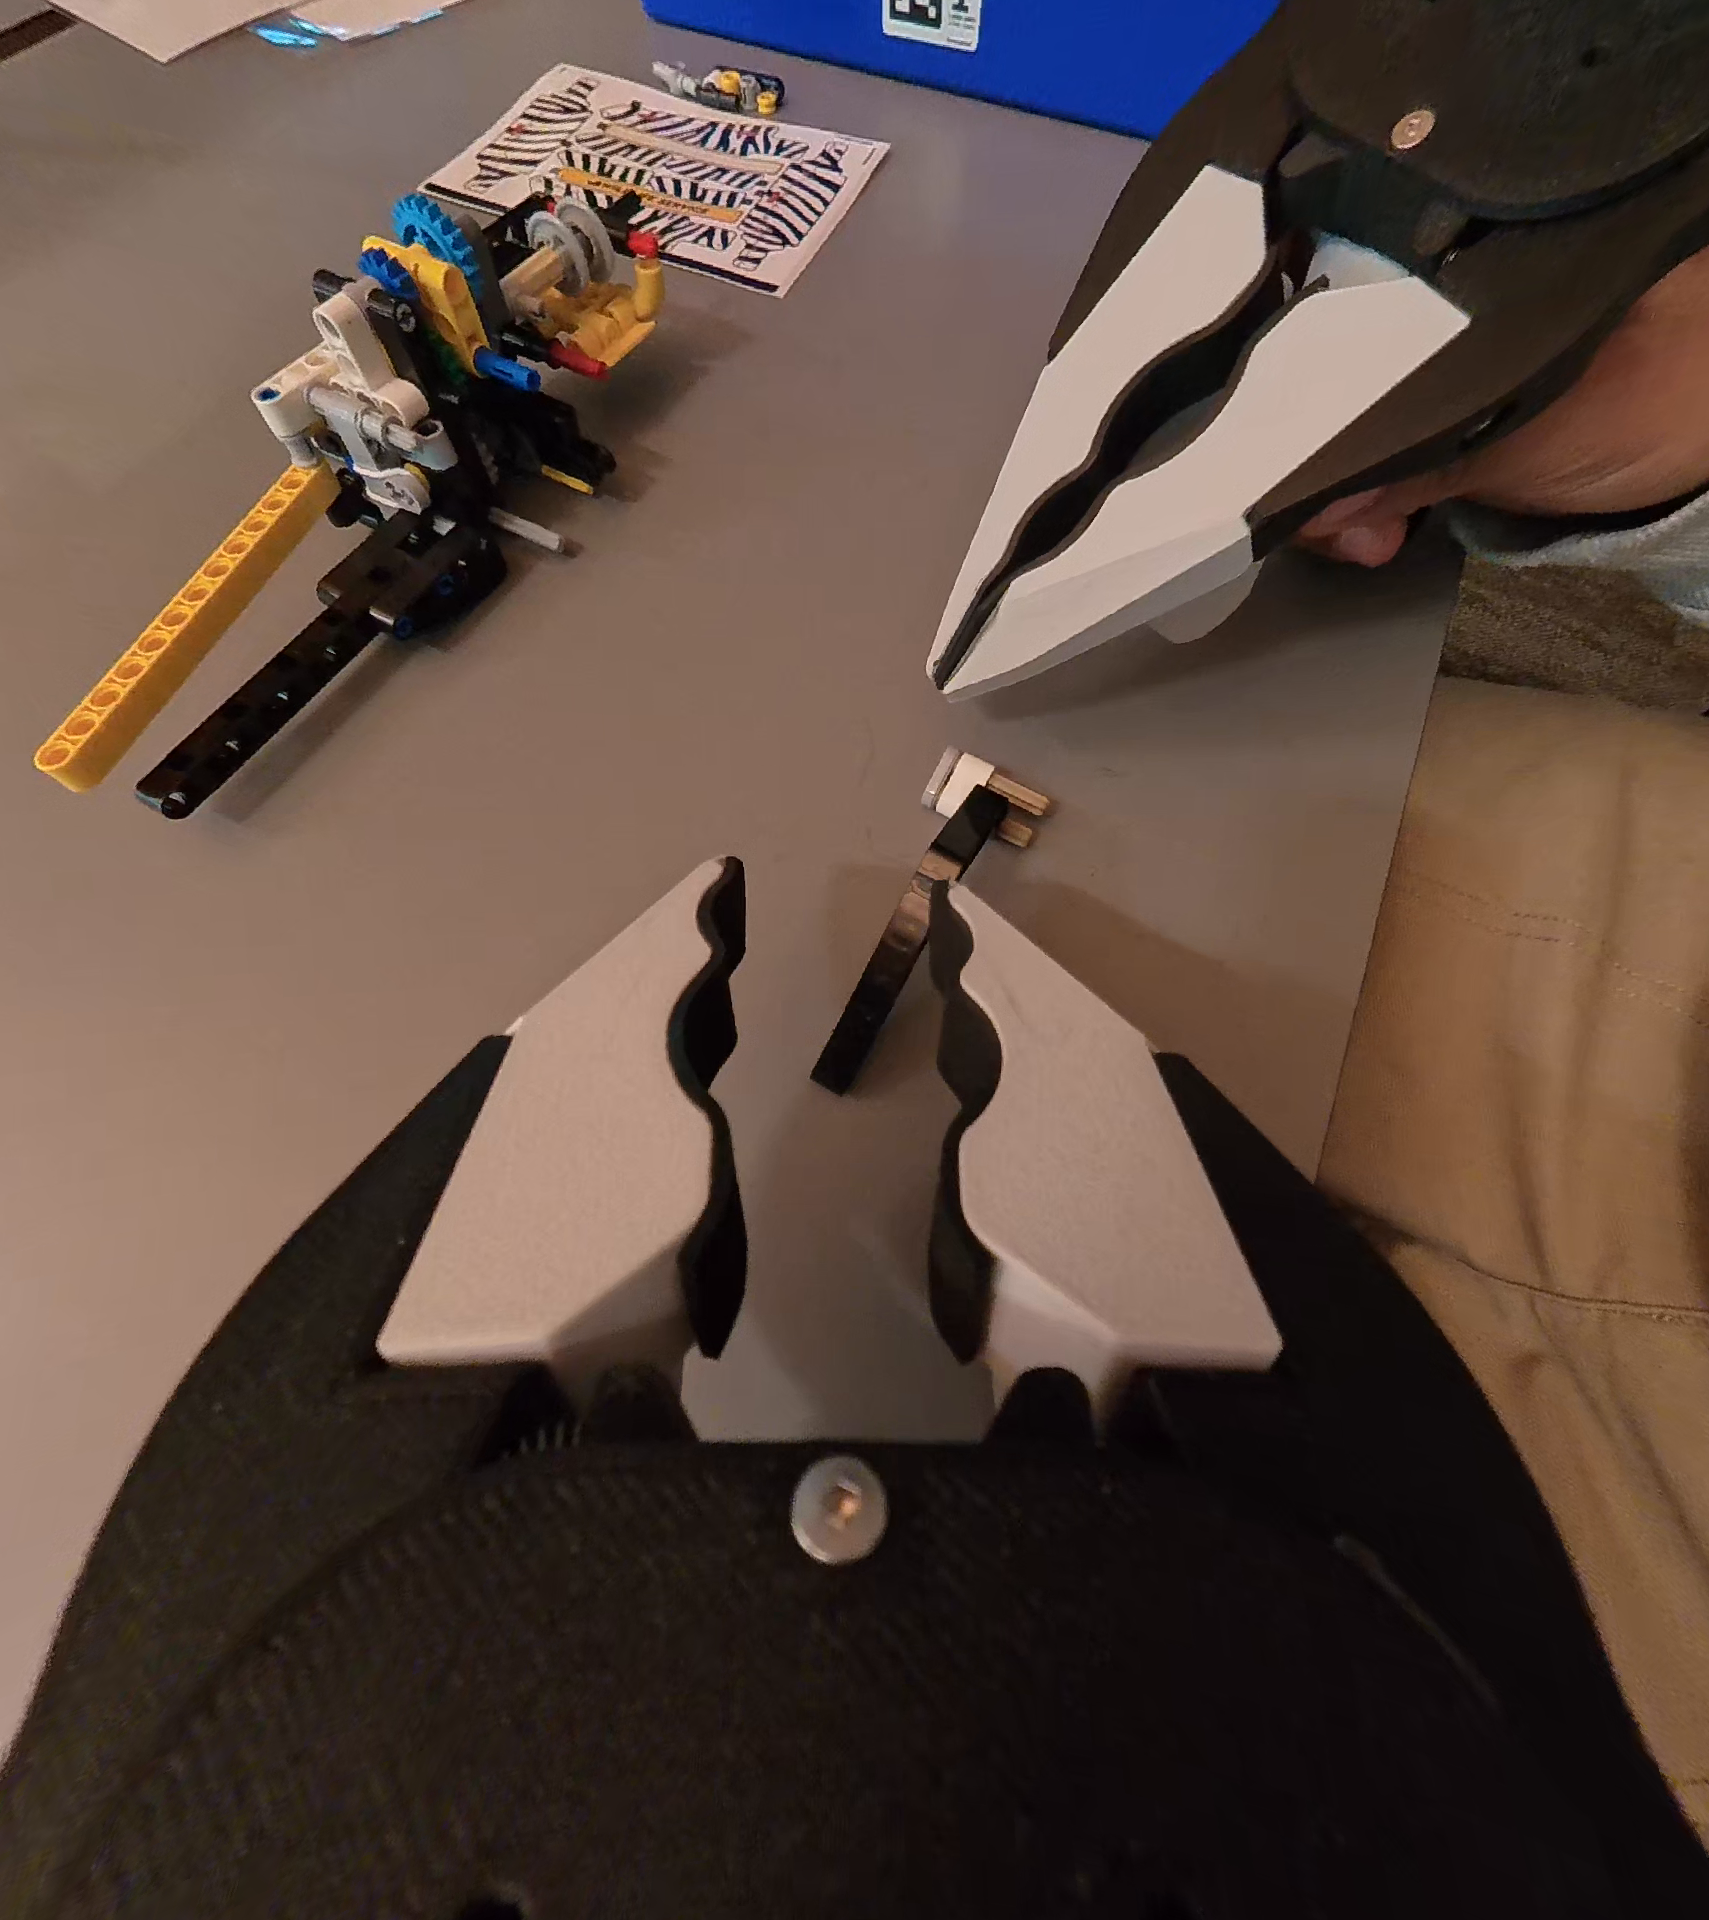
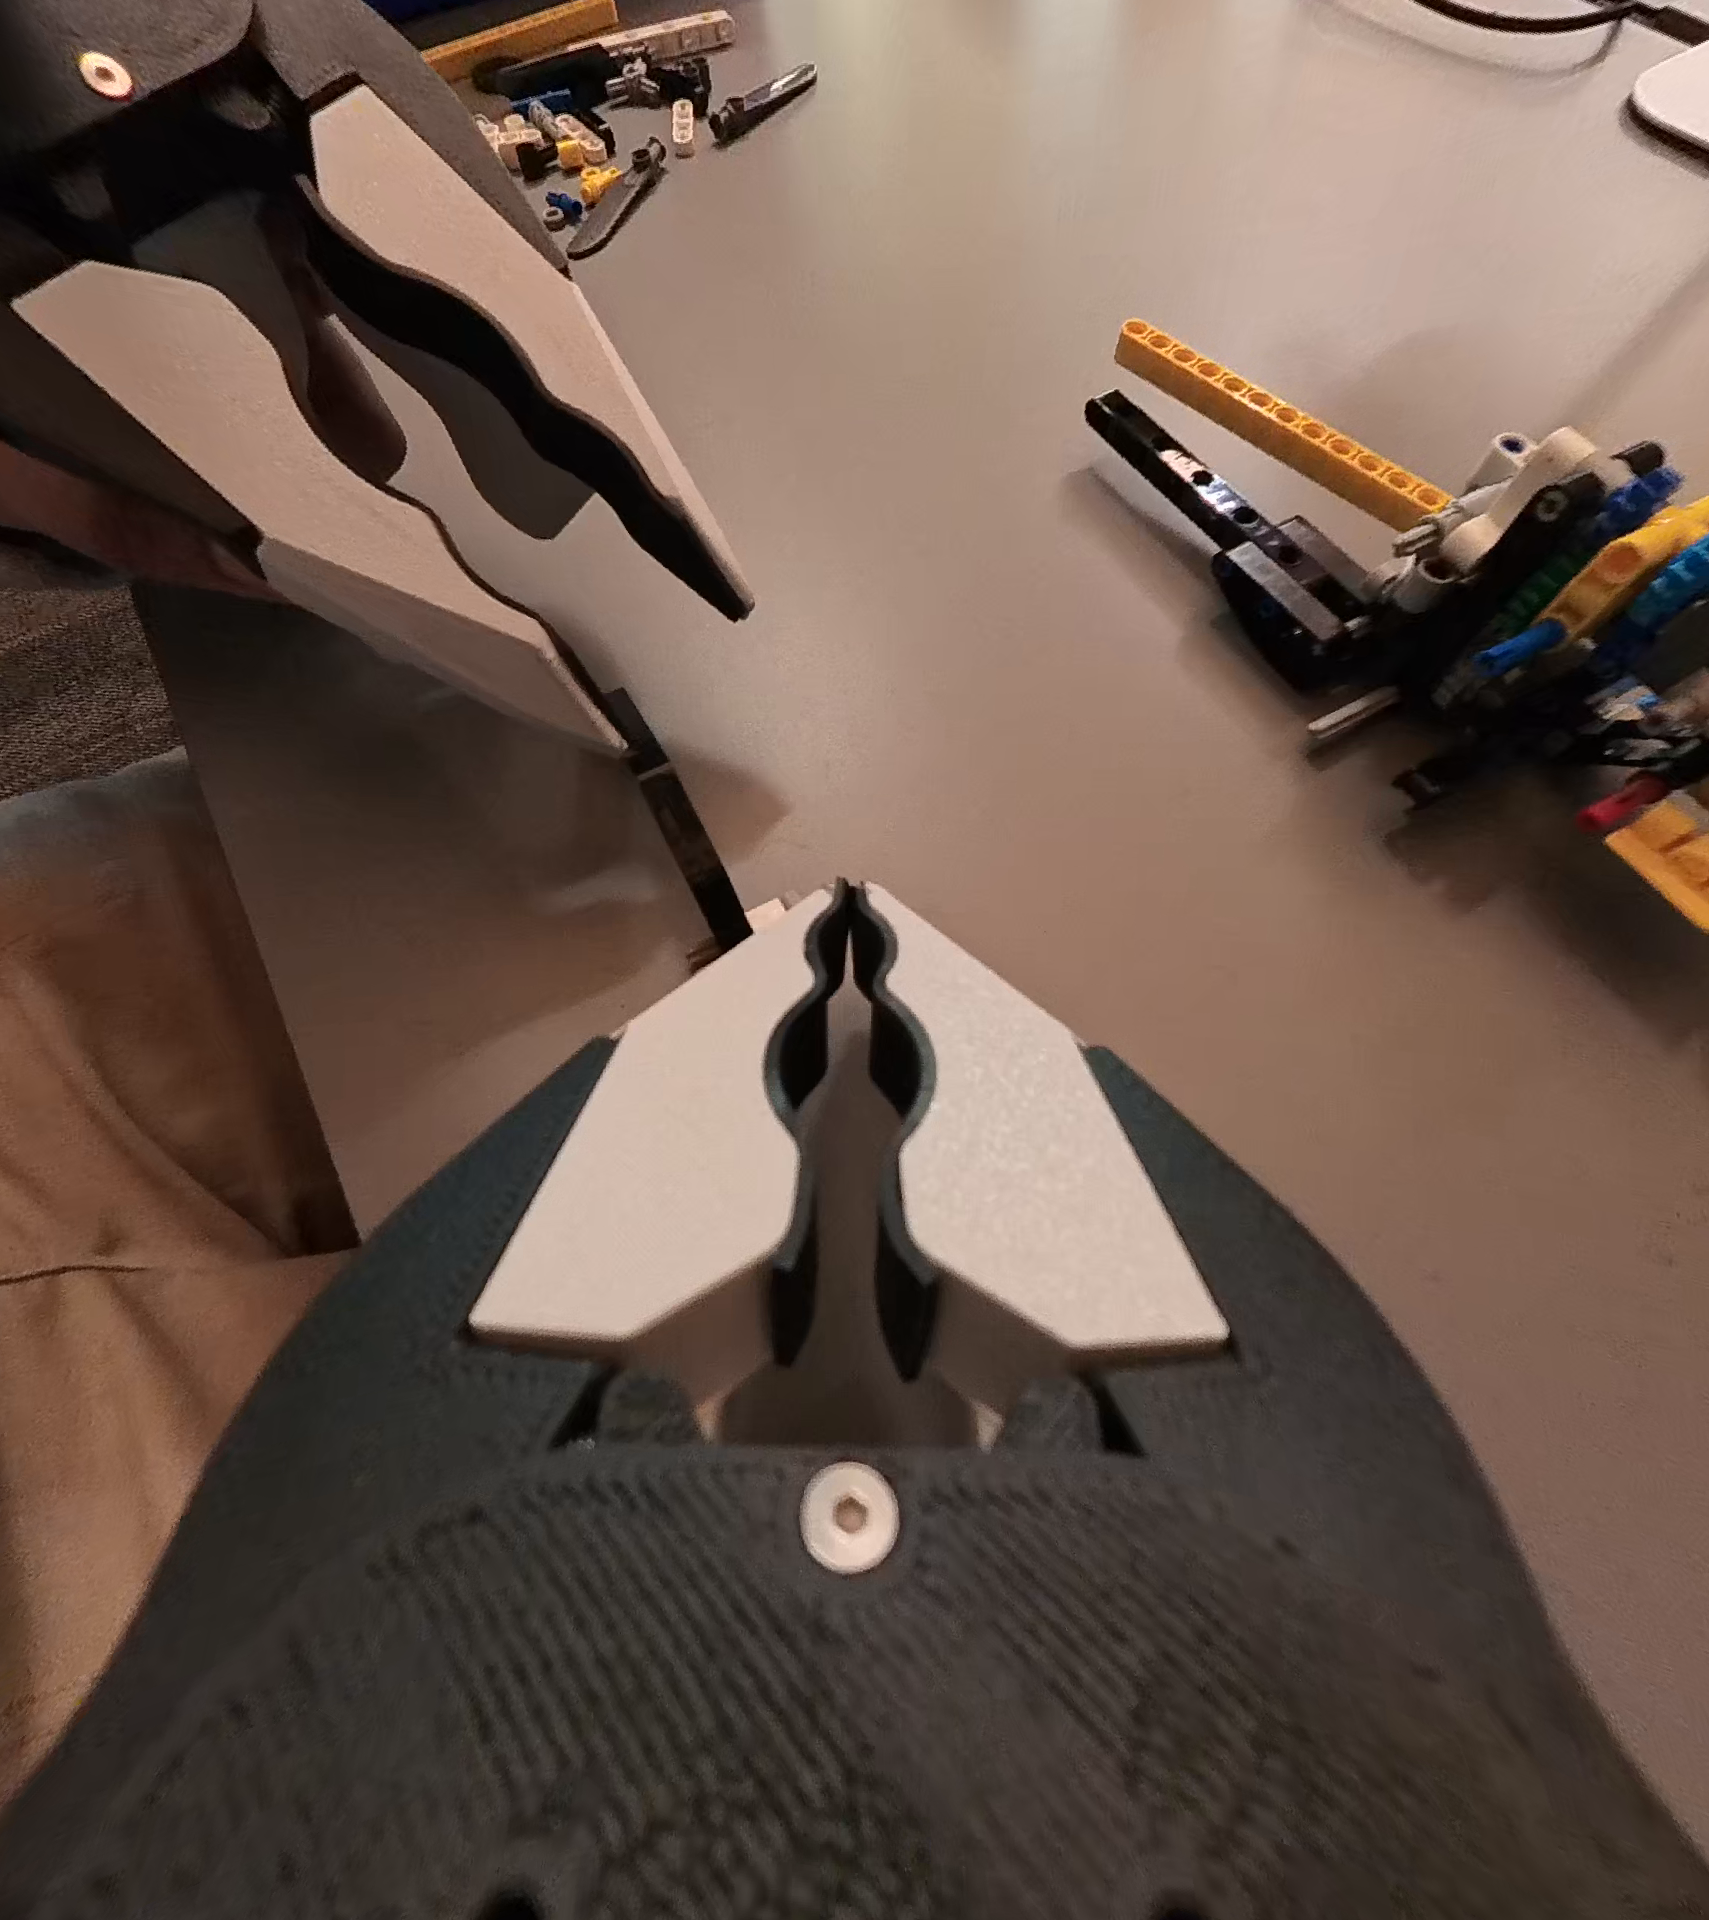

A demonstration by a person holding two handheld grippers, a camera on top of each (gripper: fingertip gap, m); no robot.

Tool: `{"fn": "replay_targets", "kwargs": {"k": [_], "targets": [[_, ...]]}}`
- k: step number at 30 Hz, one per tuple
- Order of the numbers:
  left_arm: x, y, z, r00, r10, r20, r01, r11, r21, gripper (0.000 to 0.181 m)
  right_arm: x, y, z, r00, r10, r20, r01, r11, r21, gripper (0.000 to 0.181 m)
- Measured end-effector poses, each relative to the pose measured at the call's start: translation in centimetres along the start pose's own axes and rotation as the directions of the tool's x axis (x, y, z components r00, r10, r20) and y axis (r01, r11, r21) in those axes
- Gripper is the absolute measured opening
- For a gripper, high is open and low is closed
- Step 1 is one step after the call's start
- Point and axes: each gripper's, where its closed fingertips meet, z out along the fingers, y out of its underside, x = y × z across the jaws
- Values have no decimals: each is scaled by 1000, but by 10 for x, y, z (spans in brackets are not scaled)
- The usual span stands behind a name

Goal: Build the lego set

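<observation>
Grey table [image 1: 621, 727]; yellow beam [image 1: 185, 634]; black-striped white sticker sheet [image 1: 725, 177]; blue box [image 1: 1037, 62].

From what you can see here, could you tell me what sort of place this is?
Probably an office or workshop desk: a plain grey table with a half-built lego model, a sticker sheet and loose parts.

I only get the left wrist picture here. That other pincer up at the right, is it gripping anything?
Observer: No. The right wrist view shows the right gripper shut with nothing between its tips.
Operator: Any spare parts besides the half-built model?
Observer: Yes, a pile of loose pieces lies at the table's far edge.
Operator: And the black beam near my pincer?
Observer: From the right, the black beam runs under the left gripper, ending beside the right gripper's tips.
</observation>
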Motion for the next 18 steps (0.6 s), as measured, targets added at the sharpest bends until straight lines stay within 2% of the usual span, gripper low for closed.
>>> {"fn": "replay_targets", "kwargs": {"k": [18], "targets": [[-1, -1, -1, 1000, 5, 11, -5, 1000, 7, 36, 4, -1, 0, 1000, 6, -27, -5, 1000, 5, 0]]}}
